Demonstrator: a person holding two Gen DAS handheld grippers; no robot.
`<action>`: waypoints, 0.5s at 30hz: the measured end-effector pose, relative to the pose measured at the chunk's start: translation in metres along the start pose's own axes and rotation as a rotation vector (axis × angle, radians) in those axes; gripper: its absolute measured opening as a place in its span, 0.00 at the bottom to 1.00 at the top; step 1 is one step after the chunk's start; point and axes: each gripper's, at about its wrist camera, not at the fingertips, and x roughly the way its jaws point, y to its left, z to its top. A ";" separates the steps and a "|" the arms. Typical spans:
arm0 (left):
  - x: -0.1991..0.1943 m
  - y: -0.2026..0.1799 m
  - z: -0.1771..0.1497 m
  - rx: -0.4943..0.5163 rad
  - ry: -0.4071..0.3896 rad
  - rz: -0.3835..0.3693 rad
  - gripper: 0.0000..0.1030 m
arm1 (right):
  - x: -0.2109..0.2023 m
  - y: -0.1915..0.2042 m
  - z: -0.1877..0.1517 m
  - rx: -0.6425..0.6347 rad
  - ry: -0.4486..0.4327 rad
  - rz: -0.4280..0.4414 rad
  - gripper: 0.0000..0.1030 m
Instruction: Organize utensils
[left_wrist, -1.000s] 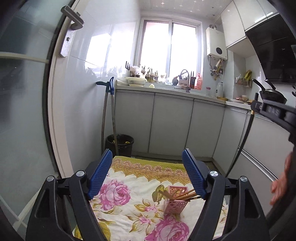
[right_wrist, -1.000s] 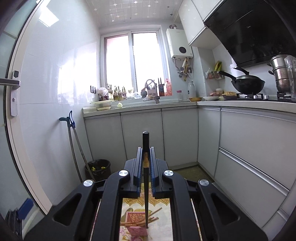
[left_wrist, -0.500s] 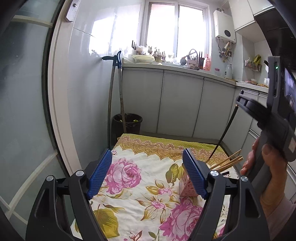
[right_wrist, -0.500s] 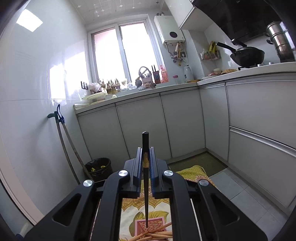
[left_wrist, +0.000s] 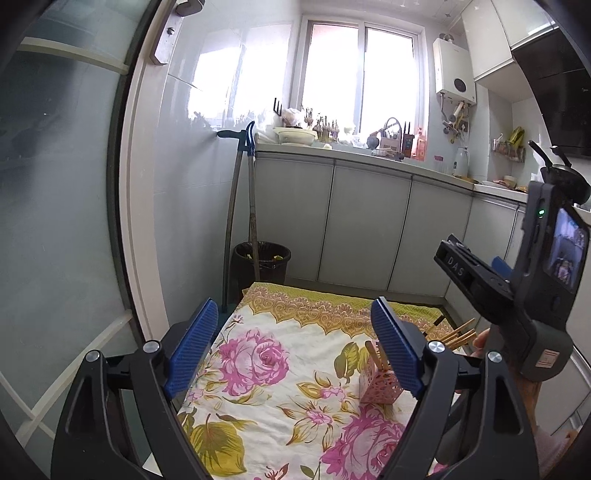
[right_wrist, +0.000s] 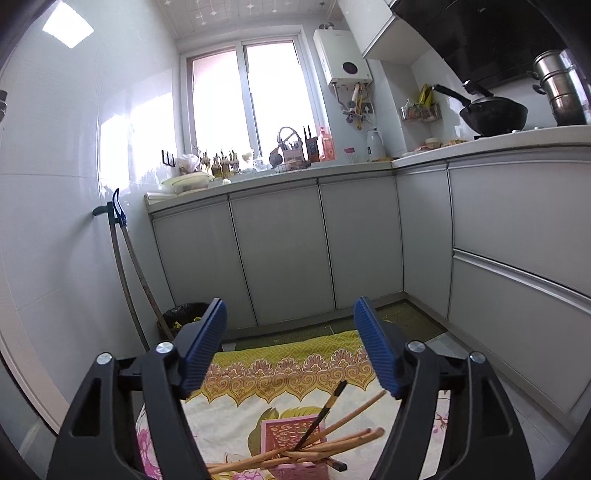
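The pink perforated utensil holder (right_wrist: 293, 445) stood upright on the floral cloth (left_wrist: 280, 373), near the cloth's right side in the left wrist view. Several wooden chopsticks (right_wrist: 354, 435) leaned out of it toward the right, and one dark chopstick (right_wrist: 325, 410) rested in it at a steep tilt, its dark tip uppermost. In the left wrist view the same holder (left_wrist: 378, 384) showed partly behind the left gripper's right finger, with chopstick ends (left_wrist: 456, 334) projecting beyond it.

The right gripper (right_wrist: 291, 349) hung directly above the holder; its jaws stood wide apart and held nothing, the blue pads (right_wrist: 205, 347) clear of every chopstick. The left gripper (left_wrist: 295, 354) hung over the cloth to the left of the holder, jaws likewise spread wide and empty. The right gripper's body (left_wrist: 517, 295), seen from the left wrist view, lay at the frame's right edge.

Beyond the cloth stood grey cabinets (right_wrist: 280, 251), a black waste bin (left_wrist: 262, 260) with two long handles (left_wrist: 242, 206) leaning beside it, and a window (right_wrist: 251, 96) above the counter. A black wok (right_wrist: 493, 112) sat on the counter at right.
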 end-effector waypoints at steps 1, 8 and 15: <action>-0.004 -0.001 0.001 -0.005 -0.003 -0.003 0.88 | -0.013 -0.002 0.005 0.001 -0.024 -0.024 0.89; -0.057 -0.021 0.014 -0.006 -0.042 0.002 0.93 | -0.123 -0.044 0.030 0.057 -0.053 -0.253 0.94; -0.130 -0.043 0.004 0.018 0.008 -0.021 0.93 | -0.246 -0.096 0.025 0.107 0.049 -0.360 0.94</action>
